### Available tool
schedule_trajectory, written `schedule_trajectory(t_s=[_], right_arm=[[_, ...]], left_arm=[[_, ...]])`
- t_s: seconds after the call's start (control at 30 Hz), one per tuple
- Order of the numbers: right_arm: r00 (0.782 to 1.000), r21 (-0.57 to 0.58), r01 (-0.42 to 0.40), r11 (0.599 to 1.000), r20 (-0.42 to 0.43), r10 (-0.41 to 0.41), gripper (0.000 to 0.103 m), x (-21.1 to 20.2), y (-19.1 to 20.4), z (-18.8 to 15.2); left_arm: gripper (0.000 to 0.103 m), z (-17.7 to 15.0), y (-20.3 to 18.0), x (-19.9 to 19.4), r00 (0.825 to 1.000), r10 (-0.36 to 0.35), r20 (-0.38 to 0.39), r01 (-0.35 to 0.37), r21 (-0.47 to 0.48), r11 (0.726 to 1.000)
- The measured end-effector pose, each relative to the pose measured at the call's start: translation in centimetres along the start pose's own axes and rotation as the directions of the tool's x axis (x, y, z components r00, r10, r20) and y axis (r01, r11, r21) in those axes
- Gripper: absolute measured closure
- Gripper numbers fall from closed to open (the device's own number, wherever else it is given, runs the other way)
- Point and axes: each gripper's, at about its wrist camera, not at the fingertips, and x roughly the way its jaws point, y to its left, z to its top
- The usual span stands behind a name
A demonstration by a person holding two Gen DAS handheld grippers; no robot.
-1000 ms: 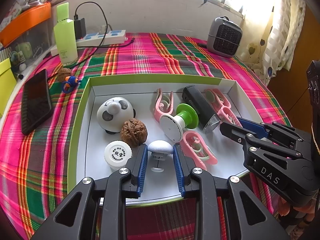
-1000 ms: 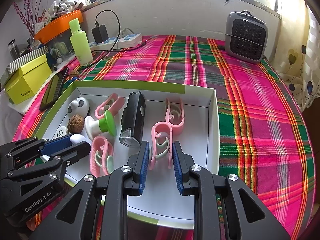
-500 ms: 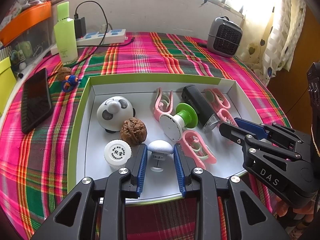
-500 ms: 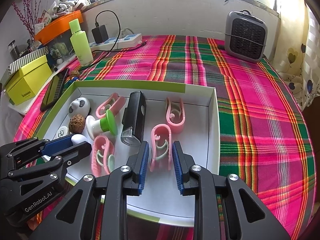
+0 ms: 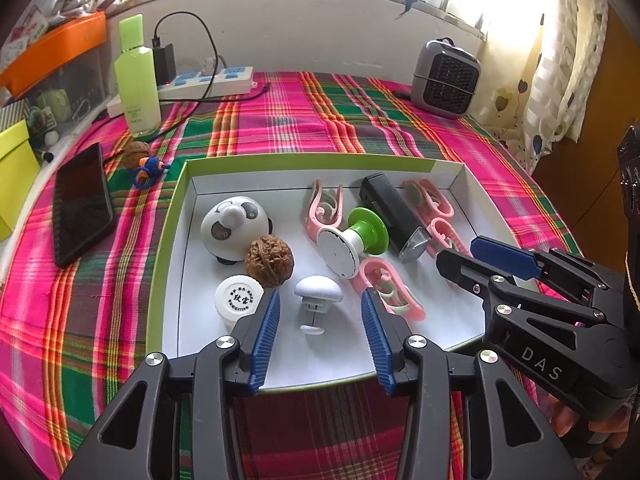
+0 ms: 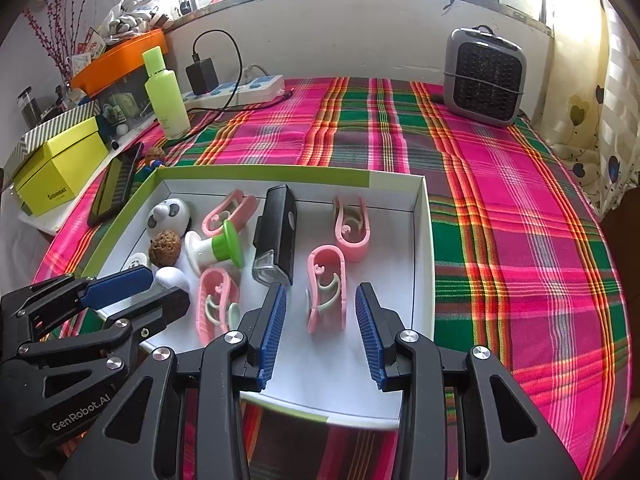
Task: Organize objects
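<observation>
A white tray with a green rim [image 5: 172, 216] [image 6: 424, 248] holds a panda toy [image 5: 234, 226], a walnut [image 5: 269, 260], a white cap [image 5: 239, 298], a white mushroom knob [image 5: 318, 292], a green and white spool [image 5: 354, 240], a black light [image 5: 394, 216] [image 6: 276, 236] and several pink clips. My left gripper [image 5: 320, 320] is open, its fingers either side of the mushroom knob. My right gripper [image 6: 320, 320] is open around a pink clip [image 6: 326, 288], which lies flat in the tray.
On the plaid cloth left of the tray lie a black phone [image 5: 82, 208], a second walnut [image 5: 136, 152] and a small blue toy [image 5: 148, 168]. A green bottle [image 5: 138, 80], a power strip [image 5: 204, 84] and a grey heater [image 5: 446, 76] stand at the back.
Both grippers have opened wide. The left one let go of the mushroom knob and the right one let go of the pink clip; both things now rest in the tray.
</observation>
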Motion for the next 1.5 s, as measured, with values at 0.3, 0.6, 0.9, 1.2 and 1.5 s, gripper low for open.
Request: schedule_trajectory(t_s=[0.3,0.6,0.9,1.2,1.5], right_arm=[[0.999,-0.008,0.009,1.0,0.051,-0.008,0.065,-2.5,0.9,-0.7],[0.995,-0.026,0.025,0.999,0.093,-0.023,0.065,-5.0,2.1,-2.6],[0.993,-0.019,0.035,0.999,0.117,-0.033,0.06,-6.7,2.8,-4.6],[0.996,0.011,0.028,1.0,0.084,-0.029,0.056,-6.8,3.0,-6.9],[0.998,0.015,0.057,0.998,0.037,-0.057,0.055,-6.3,3.1,-9.1]], left_arm=[[0.06,-0.6,0.1,-2.3,0.998,0.033,0.045,-0.032,-0.006,0.999],[0.06,-2.3,0.0,-4.5,0.995,0.055,0.08,-0.054,-0.012,0.998],[0.06,-4.2,-0.1,-5.9,0.993,0.075,0.093,-0.073,-0.019,0.997],[0.059,-6.5,-0.6,-6.2,0.993,0.094,0.077,-0.094,-0.011,0.996],[0.059,-8.3,-0.3,-6.1,0.992,0.114,0.054,-0.113,-0.027,0.993]])
